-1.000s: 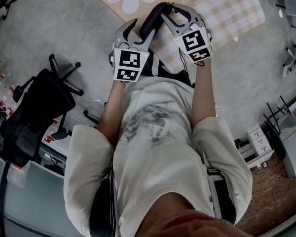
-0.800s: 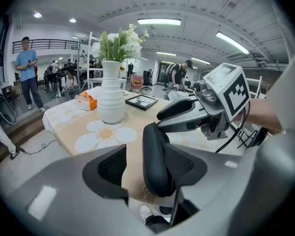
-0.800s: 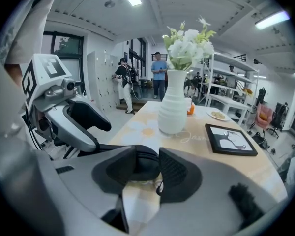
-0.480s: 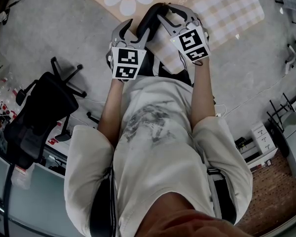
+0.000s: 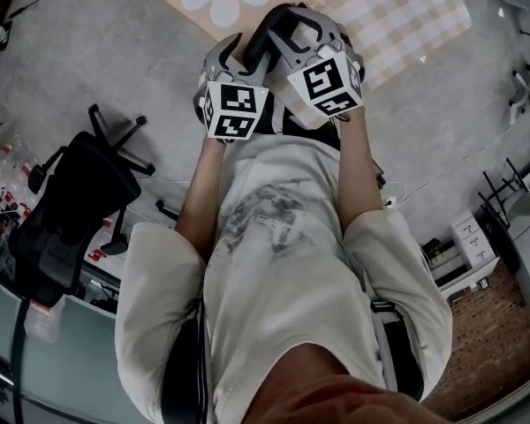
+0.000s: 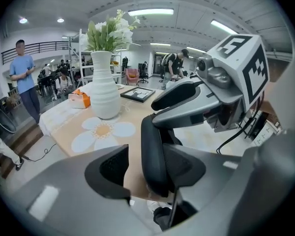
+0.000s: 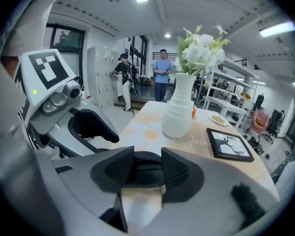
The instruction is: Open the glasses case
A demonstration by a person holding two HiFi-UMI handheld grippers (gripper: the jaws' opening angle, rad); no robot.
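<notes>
Both grippers are at the glasses case (image 5: 267, 41), held up well short of the vase (image 6: 104, 82). The right gripper (image 7: 146, 173) clamps one end, its jaws just nudged wider, while the left gripper (image 6: 147, 168) has been closing with the case touching only one pad. I'd say I'm lining up the pry, so next the left needs a firm pinch; the case's long axis points away from me, roughly vaseward.

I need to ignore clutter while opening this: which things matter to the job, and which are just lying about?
Job: glasses case; right gripper, gripping it, jaws just opened wider; left gripper, jaws just closing round it.
Lying about: white vase, framed picture, orange box, office chair.
</notes>
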